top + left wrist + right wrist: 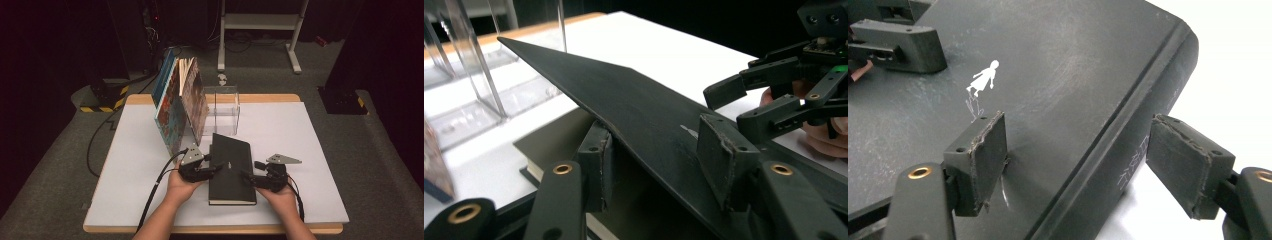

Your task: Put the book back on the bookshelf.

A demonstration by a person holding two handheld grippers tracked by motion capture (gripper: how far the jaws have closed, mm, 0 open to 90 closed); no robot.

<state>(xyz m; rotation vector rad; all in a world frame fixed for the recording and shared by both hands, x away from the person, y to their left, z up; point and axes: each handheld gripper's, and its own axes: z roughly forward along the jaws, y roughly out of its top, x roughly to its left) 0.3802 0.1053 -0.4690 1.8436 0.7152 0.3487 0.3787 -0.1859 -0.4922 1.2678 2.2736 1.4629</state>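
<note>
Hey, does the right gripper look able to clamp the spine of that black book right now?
Probably yes: the right gripper already straddles the black book's spine edge with open jaws and nothing between.

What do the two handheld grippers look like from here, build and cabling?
Both the left gripper and the right gripper are black, each topped by a grey three-cornered plate and trailing a black cable. The jaws end in blocky, scuffed black pads with brass-coloured pivots. Forearms are bare.

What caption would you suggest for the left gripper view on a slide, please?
Left gripper lifting the front cover of a black book beside a clear acrylic stand.
</note>
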